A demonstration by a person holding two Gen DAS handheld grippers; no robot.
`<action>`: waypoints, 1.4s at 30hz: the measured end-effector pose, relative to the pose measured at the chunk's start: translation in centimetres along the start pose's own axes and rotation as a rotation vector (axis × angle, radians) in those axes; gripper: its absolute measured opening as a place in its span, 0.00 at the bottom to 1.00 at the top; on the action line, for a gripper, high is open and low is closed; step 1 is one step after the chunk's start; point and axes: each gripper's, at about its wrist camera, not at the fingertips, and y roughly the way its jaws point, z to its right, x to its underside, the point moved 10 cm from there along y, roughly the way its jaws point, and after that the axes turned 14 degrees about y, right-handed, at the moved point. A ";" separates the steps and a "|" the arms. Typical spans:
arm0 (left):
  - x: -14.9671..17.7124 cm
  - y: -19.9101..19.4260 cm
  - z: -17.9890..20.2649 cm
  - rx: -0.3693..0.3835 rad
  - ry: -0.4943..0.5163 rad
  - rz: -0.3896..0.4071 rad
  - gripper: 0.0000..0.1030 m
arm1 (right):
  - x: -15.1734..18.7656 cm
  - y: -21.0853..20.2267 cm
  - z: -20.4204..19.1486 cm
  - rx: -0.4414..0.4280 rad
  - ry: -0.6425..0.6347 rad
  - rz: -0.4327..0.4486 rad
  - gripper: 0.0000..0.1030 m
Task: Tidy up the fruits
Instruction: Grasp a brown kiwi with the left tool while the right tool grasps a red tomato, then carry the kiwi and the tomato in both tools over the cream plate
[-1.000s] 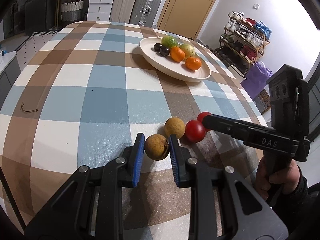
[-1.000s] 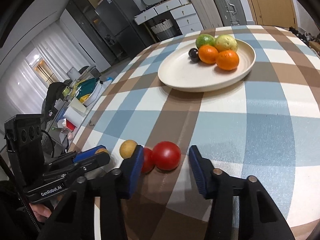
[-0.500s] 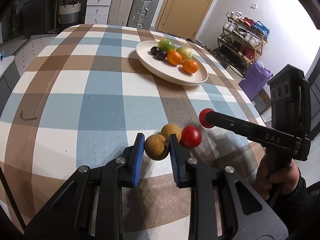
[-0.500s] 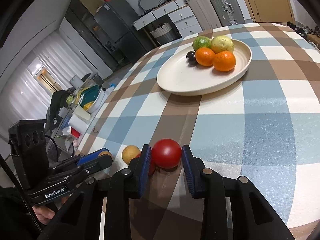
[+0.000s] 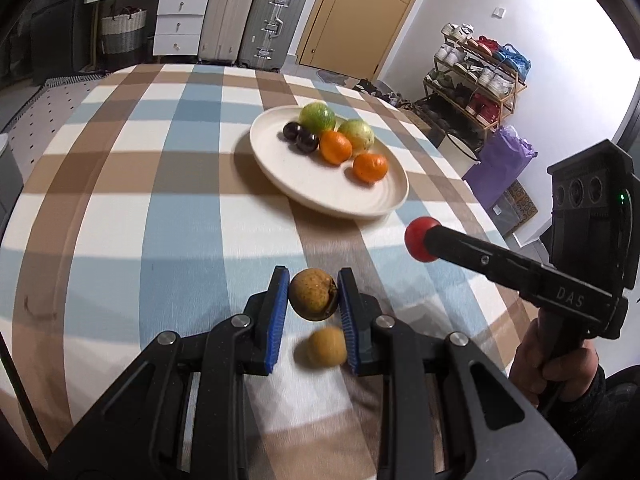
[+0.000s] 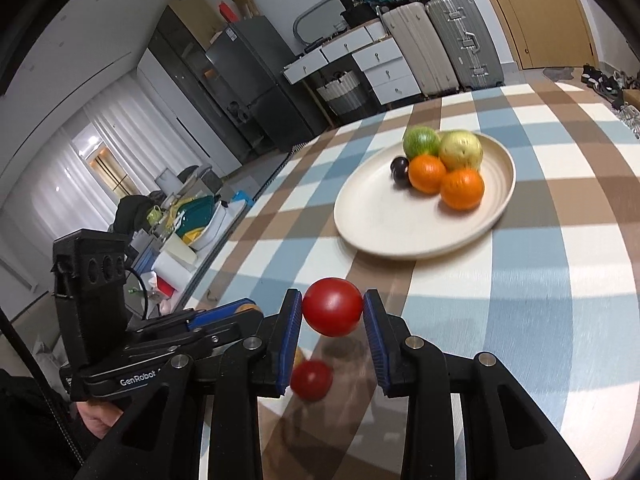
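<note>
My left gripper (image 5: 313, 295) is shut on a brown round fruit (image 5: 313, 295), lifted off the checked tablecloth (image 5: 160, 220). A second brown fruit (image 5: 325, 347) lies on the cloth beneath it. My right gripper (image 6: 332, 312) is shut on a red tomato (image 6: 332, 312), also raised; in the left wrist view the red tomato (image 5: 420, 238) shows at the tip of the right gripper (image 5: 430, 240). Another red tomato (image 6: 311, 380) stays on the cloth below. Ahead lies the cream plate (image 5: 384, 200) (image 6: 360, 216) with two oranges, two green fruits and dark plums.
The table's right edge drops toward a shoe rack (image 5: 476, 80) and a purple bag (image 5: 500, 164). Suitcases (image 5: 252, 20) and drawers (image 5: 176, 24) stand beyond the far edge. A person's hand (image 5: 556, 364) holds the right gripper's handle. The left gripper's body (image 6: 92, 292) sits at the left.
The right jaws closed on the red tomato and lifted it off the cloth. The left gripper rose and moved toward the plate with its brown fruit, leaving the other brown fruit behind.
</note>
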 end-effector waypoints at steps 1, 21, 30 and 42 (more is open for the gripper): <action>-0.5 0.3 -0.1 0.001 0.006 -0.001 0.21 | -0.3 0.0 0.0 0.001 0.000 0.002 0.31; -11.5 7.0 -4.3 0.007 0.042 -0.021 0.21 | -7.2 5.1 0.8 0.052 -0.046 -0.007 0.31; -14.2 10.7 -6.0 0.015 0.077 -0.026 0.21 | -9.0 7.9 1.1 0.096 -0.110 -0.006 0.31; -14.5 14.9 -6.6 0.041 0.091 -0.054 0.21 | -9.0 10.1 1.9 0.140 -0.139 -0.023 0.31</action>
